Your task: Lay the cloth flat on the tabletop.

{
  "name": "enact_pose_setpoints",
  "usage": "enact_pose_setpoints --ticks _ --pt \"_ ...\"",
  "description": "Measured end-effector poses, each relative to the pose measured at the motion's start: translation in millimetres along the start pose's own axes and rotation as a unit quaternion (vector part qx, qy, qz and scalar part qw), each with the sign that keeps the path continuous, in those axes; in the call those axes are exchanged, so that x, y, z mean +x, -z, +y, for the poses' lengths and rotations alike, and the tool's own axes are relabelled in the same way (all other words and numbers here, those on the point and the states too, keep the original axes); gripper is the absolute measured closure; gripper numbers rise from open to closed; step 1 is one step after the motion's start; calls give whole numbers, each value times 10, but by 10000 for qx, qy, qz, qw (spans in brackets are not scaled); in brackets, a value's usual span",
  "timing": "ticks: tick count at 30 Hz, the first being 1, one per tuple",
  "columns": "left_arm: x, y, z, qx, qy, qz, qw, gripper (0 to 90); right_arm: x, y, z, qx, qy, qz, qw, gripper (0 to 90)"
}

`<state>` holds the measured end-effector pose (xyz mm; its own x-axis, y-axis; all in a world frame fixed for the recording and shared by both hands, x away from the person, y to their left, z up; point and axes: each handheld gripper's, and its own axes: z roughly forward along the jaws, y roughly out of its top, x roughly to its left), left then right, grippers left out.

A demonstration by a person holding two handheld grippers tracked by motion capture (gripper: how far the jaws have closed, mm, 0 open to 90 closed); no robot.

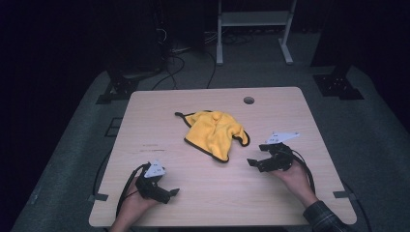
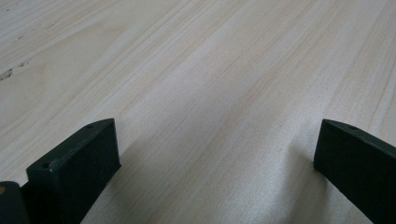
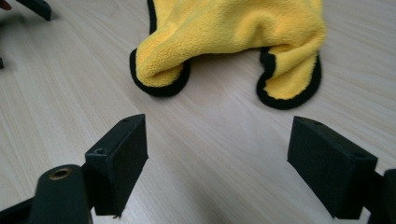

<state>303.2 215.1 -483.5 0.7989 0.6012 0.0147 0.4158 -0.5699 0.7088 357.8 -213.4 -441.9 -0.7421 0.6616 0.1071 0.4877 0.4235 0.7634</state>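
Table: a pale wooden tabletop [image 1: 212,193] with rounded corners and fine lengthwise grain; a round cable hole [image 1: 248,100] sits near its far edge.
Room: dark, with grey carpet around the table, black cables on the floor beyond it and a white metal frame [image 1: 254,29] standing at the back.
Cloth: a yellow microfibre cloth [image 1: 215,133] with black trim, crumpled in a loose heap on the middle of the table, a little toward the far side; in the right gripper view [image 3: 233,32] two rounded folds of its hem lie on the wood, facing the jaws.
Right gripper: [image 1: 257,155] held above the table just right of the cloth, pointing at it, apart from it; jaws spread wide with bare wood between them [image 3: 217,154], grasping nothing.
Left gripper: [image 1: 169,193] low over the near left part of the table, well apart from the cloth; jaws released and wide [image 2: 217,154], bare wood between them.
In the way: bare wood lies between the right gripper and the cloth.
Sleeve: a plaid cuff [image 1: 324,217] on the right forearm at the near edge.
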Motion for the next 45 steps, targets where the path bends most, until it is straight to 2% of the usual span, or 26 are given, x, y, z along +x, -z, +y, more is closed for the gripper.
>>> enact_pose_setpoints --ticks 9,17,18,22,26,29,31,32,33,35,45 --pt "1 -1 -1 -4 0 4 10000 0 83 -221 120 -41 50 225 9997 221" --pt "2 0 -2 -6 21 25 10000 0 178 -470 172 80 131 335 9993 249" --pt "3 0 -2 -5 20 26 10000 0 194 -529 183 91 123 405 9991 262" --pt "2 -1 -3 -14 22 28 10000 0 233 -610 201 120 148 438 9989 287" --pt "2 -1 -3 -14 23 28 10000 0 294 -717 224 175 231 455 9985 362" --pt "2 -1 -3 -13 23 27 10000 0 310 -783 225 232 223 468 9984 503" --pt "2 -1 -3 -12 21 28 10000 0 302 -796 221 227 262 463 9983 613" --pt "2 -1 -3 -12 21 27 10000 0 290 -787 220 236 240 478 9983 735" --pt "2 0 -3 -11 21 27 10000 0 290 -787 220 236 240 478 9983 735" --pt "3 0 -3 -11 21 26 10000 0 274 -752 225 199 239 490 9983 818" --pt "5 5 -8 -13 23 25 10000 0 273 -480 305 -15 318 519 9981 841"
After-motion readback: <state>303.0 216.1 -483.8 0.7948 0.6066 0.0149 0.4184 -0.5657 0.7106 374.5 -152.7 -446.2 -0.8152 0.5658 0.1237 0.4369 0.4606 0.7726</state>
